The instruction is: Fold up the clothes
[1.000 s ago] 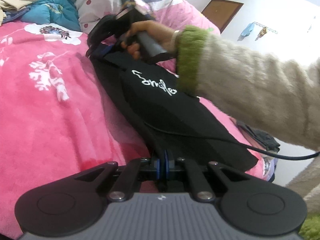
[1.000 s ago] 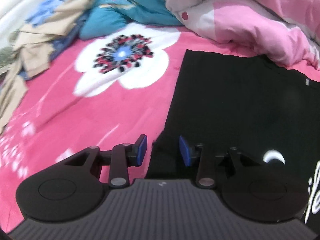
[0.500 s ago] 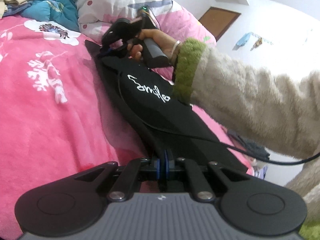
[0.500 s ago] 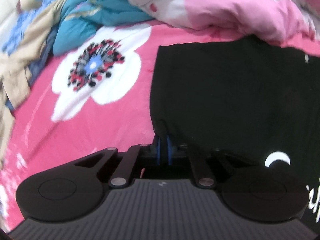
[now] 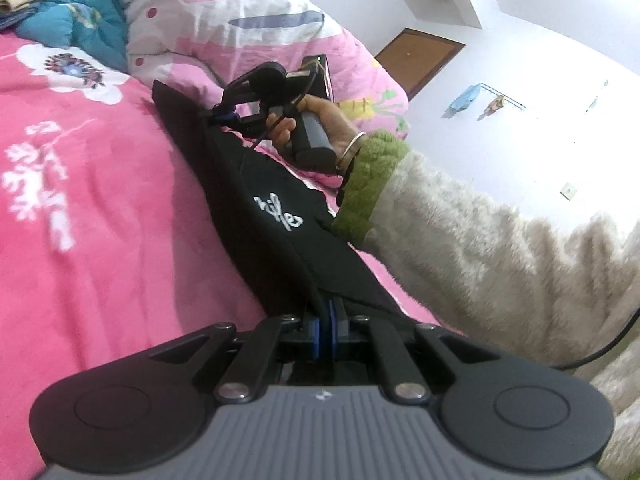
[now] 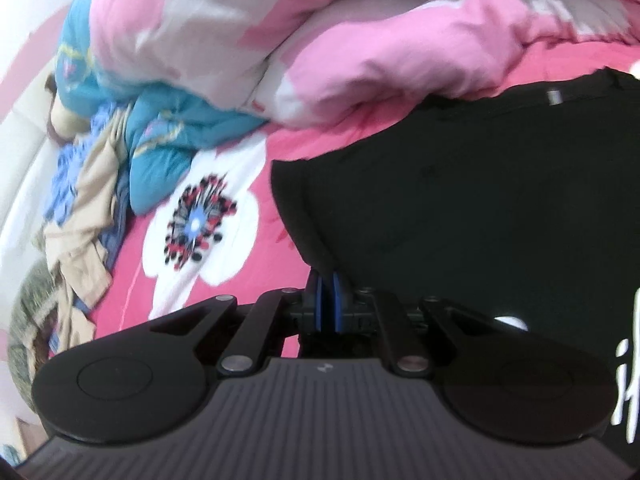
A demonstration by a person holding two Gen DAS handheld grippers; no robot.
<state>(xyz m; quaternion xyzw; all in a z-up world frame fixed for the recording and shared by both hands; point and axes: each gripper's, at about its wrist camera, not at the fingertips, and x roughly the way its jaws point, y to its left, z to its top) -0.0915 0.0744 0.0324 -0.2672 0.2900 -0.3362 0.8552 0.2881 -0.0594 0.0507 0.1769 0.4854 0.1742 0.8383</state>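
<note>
Lying on the pink floral bed blanket (image 5: 100, 216), the black cotton shirt with white lettering (image 5: 276, 216) is gripped at its near edge by the left tool (image 5: 327, 326) and at its far edge by the right tool (image 6: 329, 300), both clamped.

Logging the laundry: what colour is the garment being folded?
Black garment with white lettering; right wrist view.

One black garment (image 5: 276, 216) with white lettering lies on the bed; two grippers show, the left gripper (image 5: 326, 322) and the right gripper (image 5: 224, 114), each clamped on an edge of that garment; one hand (image 5: 316, 120) with one bangle (image 5: 352, 150) is in view; one pink quilt (image 5: 248, 28) and one teal quilt (image 6: 160, 152) are heaped behind; one brown door (image 5: 420, 58) stands in the far wall; one large white flower (image 6: 200, 228) is printed on the pink bedspread (image 5: 100, 220) near the garment.
</note>
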